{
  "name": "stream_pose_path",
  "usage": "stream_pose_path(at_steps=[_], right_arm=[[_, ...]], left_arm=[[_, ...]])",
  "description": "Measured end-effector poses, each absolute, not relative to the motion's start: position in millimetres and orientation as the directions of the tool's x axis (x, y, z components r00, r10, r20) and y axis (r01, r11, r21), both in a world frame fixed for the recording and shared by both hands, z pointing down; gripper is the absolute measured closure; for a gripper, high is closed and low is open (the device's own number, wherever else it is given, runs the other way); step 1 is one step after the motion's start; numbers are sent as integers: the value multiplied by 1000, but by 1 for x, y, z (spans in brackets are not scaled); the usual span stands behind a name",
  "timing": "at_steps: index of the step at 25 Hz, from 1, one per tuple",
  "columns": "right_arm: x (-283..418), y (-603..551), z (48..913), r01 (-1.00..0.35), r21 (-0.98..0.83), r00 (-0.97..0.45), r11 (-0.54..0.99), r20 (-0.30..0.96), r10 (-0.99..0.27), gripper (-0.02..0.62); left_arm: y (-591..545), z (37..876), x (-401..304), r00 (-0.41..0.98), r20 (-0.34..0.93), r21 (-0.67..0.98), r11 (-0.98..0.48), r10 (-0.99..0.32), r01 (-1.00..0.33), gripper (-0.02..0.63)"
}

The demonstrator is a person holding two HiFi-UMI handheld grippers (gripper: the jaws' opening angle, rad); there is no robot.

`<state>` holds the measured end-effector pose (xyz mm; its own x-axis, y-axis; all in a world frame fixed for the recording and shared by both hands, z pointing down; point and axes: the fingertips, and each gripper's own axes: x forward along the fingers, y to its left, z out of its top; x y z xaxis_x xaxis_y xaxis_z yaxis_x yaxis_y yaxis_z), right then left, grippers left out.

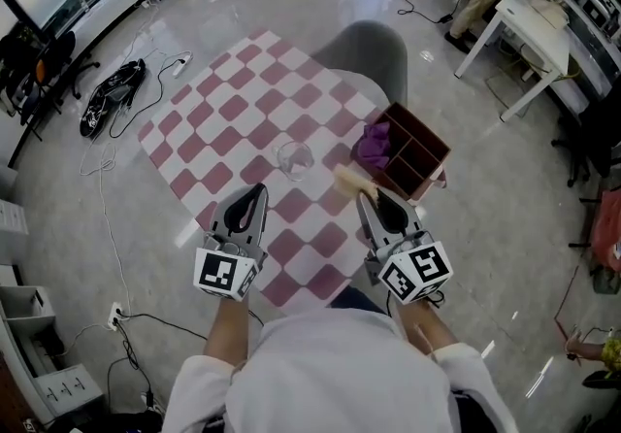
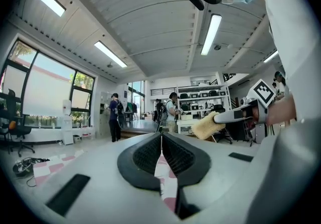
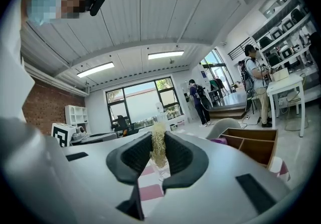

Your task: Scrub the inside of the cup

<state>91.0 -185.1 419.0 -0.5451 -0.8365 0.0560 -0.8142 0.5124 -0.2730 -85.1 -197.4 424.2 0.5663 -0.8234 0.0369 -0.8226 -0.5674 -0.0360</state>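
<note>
A clear glass cup [image 1: 294,159] stands upright near the middle of the table with the pink-and-white checkered cloth [image 1: 228,111]. My left gripper [image 1: 258,190] sits just short of the cup on its near left, with its jaws shut and nothing between them [image 2: 161,135]. On the cup's near right, my right gripper [image 1: 363,196] is shut on a yellowish fibrous scrub sponge [image 1: 351,179]. The sponge [image 3: 158,145] sticks out between the pads. From the left gripper view the sponge [image 2: 205,125] shows at the right. Neither gripper touches the cup.
A brown wooden box with compartments [image 1: 419,157] stands at the table's right edge, and a purple cloth [image 1: 373,143] lies in it. A grey chair [image 1: 369,45] is behind the table. Cables and a black bag [image 1: 112,96] lie on the floor at the left.
</note>
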Motion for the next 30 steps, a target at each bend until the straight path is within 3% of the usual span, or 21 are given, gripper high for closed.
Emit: stream_pose_path(at_steps=[20,21,23,30], right_arm=[[86,-216,436,-796,-271,-585,542,108,-804,508],[87,-218,437,-796,-272,-585,541,111,-804,508],[88,-219,438,-796,-272,-584,540,114,-804,508],[90,-223,445,-795,-277,-585,539,121,-802,508]], left_arm=[[-248,496,-51,622,124,35,-623,-773,-782,567],[-251,499,-50,621,130,42,-621,-773,-782,542],[-257,506,-48,618,147,57,-617,-772,-785,408],[-271,529,-40,627,190,67,-627,-755,-776,288]])
